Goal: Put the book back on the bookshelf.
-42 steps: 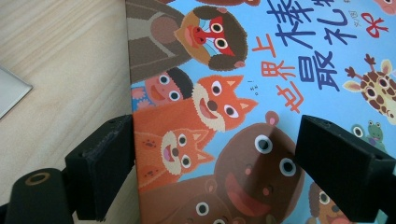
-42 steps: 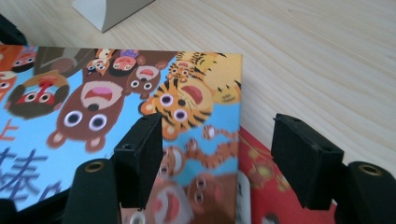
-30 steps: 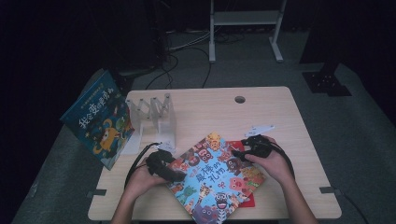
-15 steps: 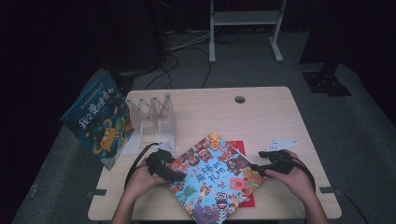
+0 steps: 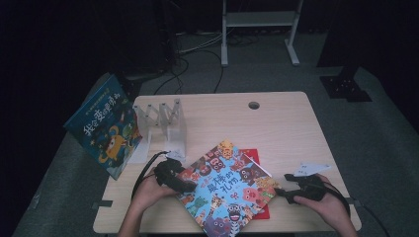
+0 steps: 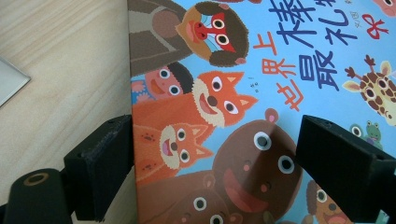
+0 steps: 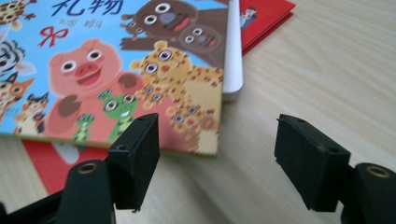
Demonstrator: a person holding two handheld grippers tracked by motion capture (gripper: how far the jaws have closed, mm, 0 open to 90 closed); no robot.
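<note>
A picture book (image 5: 227,190) with cartoon animals on a blue cover lies askew at the table's front middle, on top of a red book (image 5: 253,154). My left gripper (image 5: 190,186) rests at the picture book's left edge. In the left gripper view its jaws (image 6: 217,126) stand wide, one beside the edge on the wood, the other over the cover (image 6: 243,93). My right gripper (image 5: 279,191) lies low on the table just right of the book's near right corner (image 7: 205,135). Its jaws (image 7: 217,123) have just been opening and nothing is gripped between them.
A blue picture book (image 5: 104,126) leans off the table's left edge, beside a clear slotted rack (image 5: 163,121). A cable hole (image 5: 254,105) sits near the far edge. Bare wood (image 5: 286,133) lies to the right and behind. A white stand (image 5: 259,19) is on the floor beyond.
My right hand has moved right and a little toward the front, from over the book's far right side to the bare table past its corner. The left hand has stayed put.
</note>
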